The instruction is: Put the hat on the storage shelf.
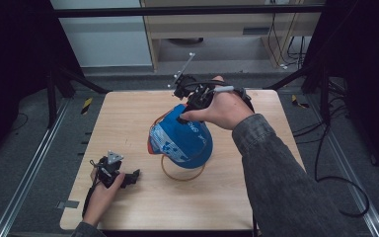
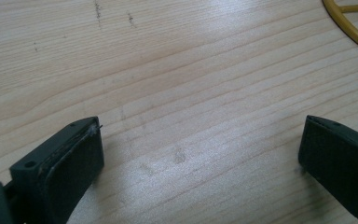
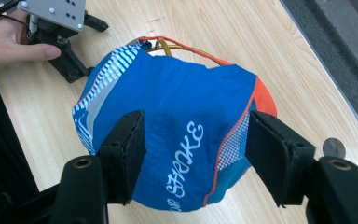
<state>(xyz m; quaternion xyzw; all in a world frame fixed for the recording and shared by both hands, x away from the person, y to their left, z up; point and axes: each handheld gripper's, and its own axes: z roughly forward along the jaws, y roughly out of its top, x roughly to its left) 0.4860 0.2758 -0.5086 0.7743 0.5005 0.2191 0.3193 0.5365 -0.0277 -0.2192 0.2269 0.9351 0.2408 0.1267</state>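
White lettering on blue cap [image 3: 177, 140] between right gripper [image 3: 193, 149] jaws.

yellow ring [image 1: 180, 174] mostly under cap [image 1: 182, 140], cap's lettering partly hidden

- Right gripper [image 3: 193, 154]: jaws spread wide, flanking the blue cap [image 3: 168, 135] without clear contact.
- Cap: white lettering, orange brim, resting over a yellow wire stand [image 3: 177, 46].
- Left gripper [image 3: 60, 35]: beyond the cap, on the wooden table [image 3: 242, 32], hand-held.
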